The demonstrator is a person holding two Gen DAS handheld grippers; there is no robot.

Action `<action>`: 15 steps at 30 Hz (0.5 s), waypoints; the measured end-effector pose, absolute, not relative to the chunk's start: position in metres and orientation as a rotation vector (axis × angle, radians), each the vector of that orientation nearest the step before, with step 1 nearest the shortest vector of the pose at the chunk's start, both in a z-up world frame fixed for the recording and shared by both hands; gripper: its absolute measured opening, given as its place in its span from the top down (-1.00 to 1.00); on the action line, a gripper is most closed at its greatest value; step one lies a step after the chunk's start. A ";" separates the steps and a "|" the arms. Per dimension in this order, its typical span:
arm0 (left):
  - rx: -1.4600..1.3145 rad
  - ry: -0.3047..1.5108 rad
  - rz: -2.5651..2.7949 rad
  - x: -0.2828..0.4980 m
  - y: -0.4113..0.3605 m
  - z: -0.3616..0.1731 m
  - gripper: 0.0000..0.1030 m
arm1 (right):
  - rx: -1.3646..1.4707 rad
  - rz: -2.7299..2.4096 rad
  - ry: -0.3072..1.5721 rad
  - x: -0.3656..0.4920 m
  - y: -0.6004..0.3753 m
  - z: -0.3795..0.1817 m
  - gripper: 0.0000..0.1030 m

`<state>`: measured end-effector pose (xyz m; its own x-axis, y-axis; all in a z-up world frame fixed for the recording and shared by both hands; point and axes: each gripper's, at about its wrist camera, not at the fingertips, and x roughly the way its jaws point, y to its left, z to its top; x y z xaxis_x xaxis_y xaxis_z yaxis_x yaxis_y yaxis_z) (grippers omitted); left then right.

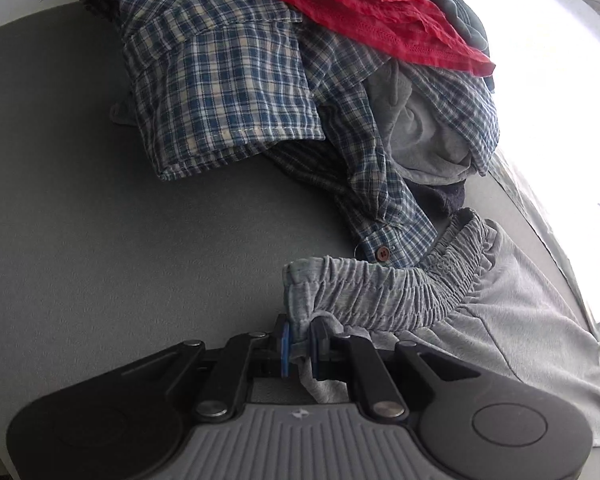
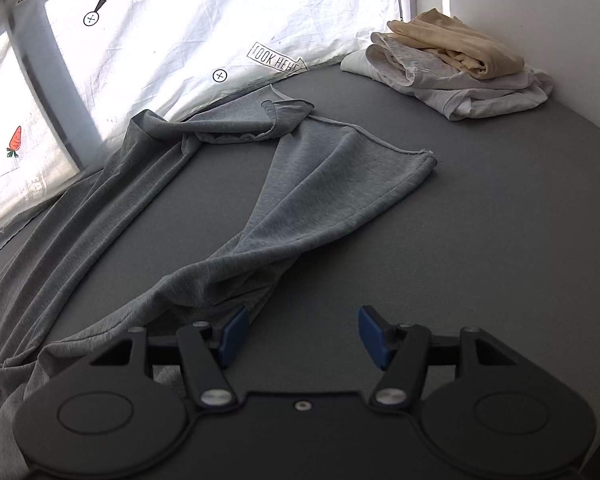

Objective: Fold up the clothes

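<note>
Left gripper (image 1: 300, 344) fingers clamp grey trousers (image 1: 500, 320) at ribbed waistband, seemingly corner; right gripper (image 2: 300, 334) fingers apart.

From the left gripper (image 1: 300, 344) we look low and close toward the pile (image 1: 300, 80); both views share the grey trousers (image 2: 228, 208).

a printed white curtain (image 2: 172, 44) hangs behind the grey table (image 2: 480, 220).

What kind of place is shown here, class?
Probably a home laundry-folding spot: a grey table beside a printed curtain, with an unsorted clothes heap and a folded stack.
</note>
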<state>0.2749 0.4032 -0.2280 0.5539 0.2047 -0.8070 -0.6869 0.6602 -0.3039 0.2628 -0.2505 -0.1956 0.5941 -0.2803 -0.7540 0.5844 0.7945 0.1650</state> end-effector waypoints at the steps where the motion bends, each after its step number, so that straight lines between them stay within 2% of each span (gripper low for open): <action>1: -0.659 0.834 0.582 0.274 0.400 -0.233 0.77 | 0.429 -0.525 0.782 0.260 -0.256 -0.195 -0.18; 5: -0.650 0.818 0.621 0.269 0.390 -0.241 0.74 | 0.482 -0.531 0.772 0.251 -0.280 -0.193 -0.06; 7: -0.625 0.813 0.640 0.269 0.385 -0.241 0.69 | 0.500 -0.525 0.777 0.251 -0.291 -0.193 0.23; 10: -0.563 0.799 0.664 0.270 0.375 -0.243 0.69 | 0.484 -0.515 0.784 0.258 -0.303 -0.194 0.33; 15: -0.503 0.782 0.710 0.272 0.359 -0.243 0.68 | 0.624 -0.490 0.780 0.275 -0.336 -0.203 0.35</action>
<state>0.2721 0.3586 -0.2432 0.5034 0.3837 -0.7742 -0.7337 0.6630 -0.1485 0.2750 -0.3358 -0.2029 0.6175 -0.1755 -0.7668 0.6145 0.7161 0.3310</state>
